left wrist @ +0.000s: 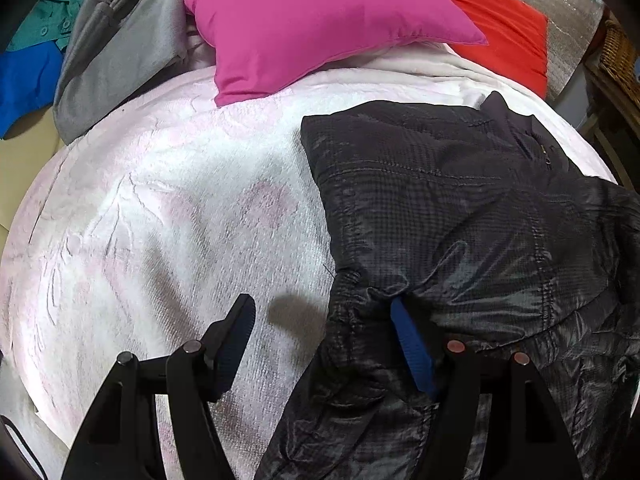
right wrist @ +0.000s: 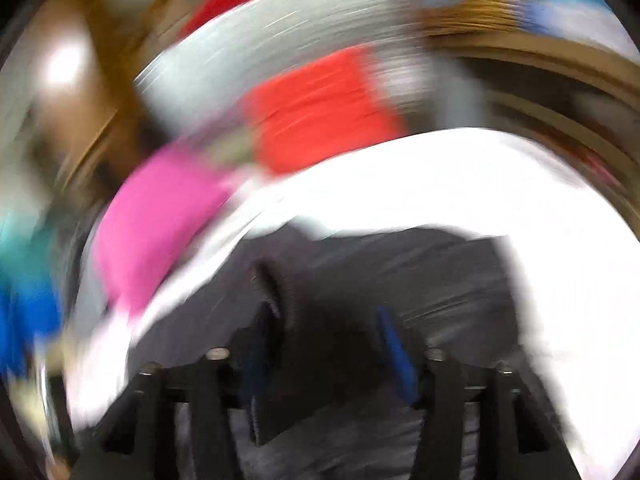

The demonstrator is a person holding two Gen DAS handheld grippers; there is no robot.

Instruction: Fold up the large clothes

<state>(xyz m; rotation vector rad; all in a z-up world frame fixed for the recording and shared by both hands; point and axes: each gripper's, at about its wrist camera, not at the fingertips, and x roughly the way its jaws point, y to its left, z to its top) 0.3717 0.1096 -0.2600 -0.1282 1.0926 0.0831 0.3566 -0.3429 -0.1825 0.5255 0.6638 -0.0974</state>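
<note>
Black jacket (left wrist: 460,220) lies on the white blanket (left wrist: 160,208), filling the 3 to 5 o'clock part of the left wrist view. Left hand-held gripper (left wrist: 324,320): jaws wide apart, one finger over bare blanket, the other under a jacket fold; nothing clamped. Pink pillow (left wrist: 312,20) at 12 o'clock, grey garment (left wrist: 116,52) at 10. Right wrist view heavily blurred. Right hand-held gripper (right wrist: 324,320): dark jacket fabric sits between the fingers; grip cannot be judged.
</note>
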